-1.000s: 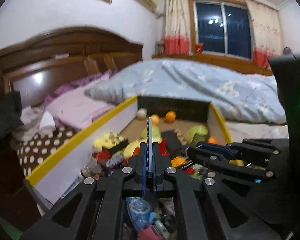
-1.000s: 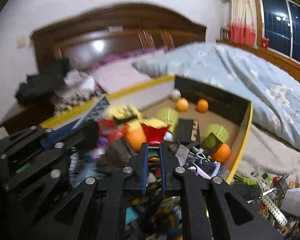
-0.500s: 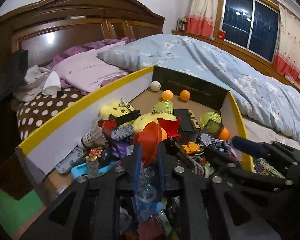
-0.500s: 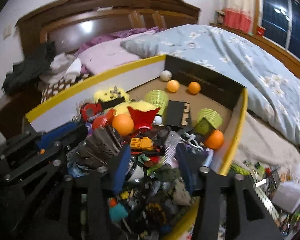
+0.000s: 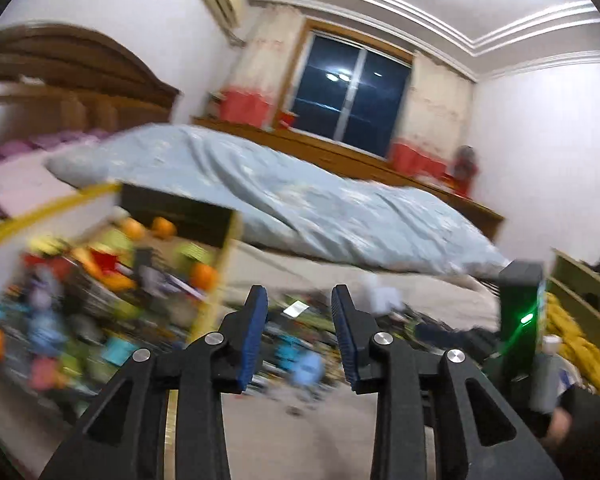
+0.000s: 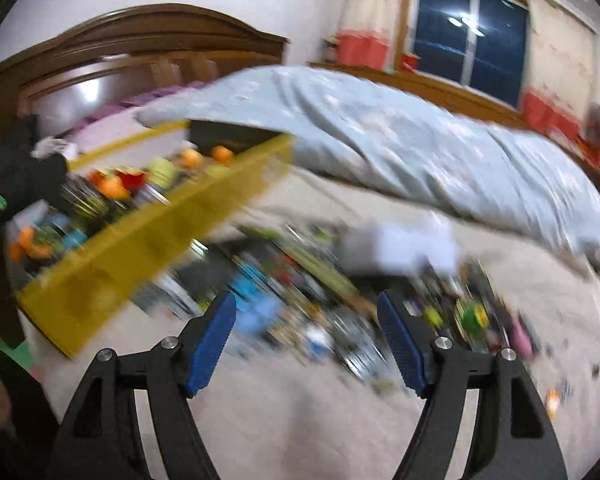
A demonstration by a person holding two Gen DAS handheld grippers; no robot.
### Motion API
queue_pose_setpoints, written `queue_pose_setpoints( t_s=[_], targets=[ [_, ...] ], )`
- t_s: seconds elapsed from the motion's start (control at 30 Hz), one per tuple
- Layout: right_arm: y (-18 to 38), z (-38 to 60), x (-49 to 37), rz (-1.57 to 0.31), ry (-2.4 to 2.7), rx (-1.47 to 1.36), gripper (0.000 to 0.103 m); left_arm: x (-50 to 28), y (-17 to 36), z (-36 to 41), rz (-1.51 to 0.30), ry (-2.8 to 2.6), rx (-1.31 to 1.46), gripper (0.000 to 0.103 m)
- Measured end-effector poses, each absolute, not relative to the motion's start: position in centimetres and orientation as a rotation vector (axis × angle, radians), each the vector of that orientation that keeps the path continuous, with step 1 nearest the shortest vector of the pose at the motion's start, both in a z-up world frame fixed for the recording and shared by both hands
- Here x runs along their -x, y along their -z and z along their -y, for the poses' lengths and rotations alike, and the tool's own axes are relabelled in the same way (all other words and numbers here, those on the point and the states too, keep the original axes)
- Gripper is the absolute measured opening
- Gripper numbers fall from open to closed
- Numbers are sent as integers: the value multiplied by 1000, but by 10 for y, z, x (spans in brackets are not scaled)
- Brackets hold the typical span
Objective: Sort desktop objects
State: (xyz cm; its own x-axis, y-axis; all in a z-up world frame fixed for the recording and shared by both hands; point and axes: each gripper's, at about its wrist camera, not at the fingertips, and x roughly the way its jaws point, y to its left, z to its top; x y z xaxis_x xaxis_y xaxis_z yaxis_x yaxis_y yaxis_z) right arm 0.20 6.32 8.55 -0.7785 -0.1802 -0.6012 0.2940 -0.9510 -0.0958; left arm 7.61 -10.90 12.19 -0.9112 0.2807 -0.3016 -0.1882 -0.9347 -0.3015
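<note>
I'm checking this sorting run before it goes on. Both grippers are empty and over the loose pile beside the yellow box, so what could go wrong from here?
1. Both views are smeared with motion, so the small pieces are hard to single out; a grab may miss or take two.
2. The right gripper and left gripper, jaws opening with nothing between them, aim at the same patch and may collide.
3. The yellow box is heaped; drops may roll out.

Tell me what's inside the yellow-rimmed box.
The yellow-rimmed box holds a blurred toy heap, with orange balls near its far dark wall. Whatever lies beneath the heap is covered.
</note>
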Motion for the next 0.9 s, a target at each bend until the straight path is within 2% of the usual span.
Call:
queue_pose_setpoints(
  t_s=[0.2, 0.3, 0.37, 0.53, 0.7, 0.73, 0.77, 0.8, 0.83, 0.9],
  targets=[
    [-40, -90, 15, -111, 2648, -1038, 74, -59, -94, 87, 350, -2822, 576, 34],
    [-36, -78, 28, -210, 2638, -1076, 74, -50, -76, 77, 263, -2831, 704, 34],
    [-34, -79, 34, -209, 2614, -1075, 74, -49, -64, 73, 195, -2807, 765, 34],
    [-26, -81, 47, -258, 2640, -1081, 74, -42, -23, 52, -158, -2776, 931, 34],
    [-16, -72, 69, -283, 2616, -1138, 70, -27, -4, 50, -169, -2727, 1056, 34],
    [-15, -68, 69, -316, 2615, -1136, 68, -24, -2, 50, -167, -2715, 1070, 35],
    [-15, -65, 69, -342, 2621, -1130, 59, -21, -1, 50, -165, -2702, 1088, 35],
    [-15, -62, 67, -357, 2616, -1115, 53, -19, 1, 50, -156, -2690, 1099, 35],
    [-15, -61, 66, -362, 2612, -1105, 41, -16, 1, 51, -144, -2679, 1105, 35],
    [-17, -63, 63, -347, 2617, -1087, 38, -11, 2, 52, -114, -2658, 1121, 35]
  ],
)
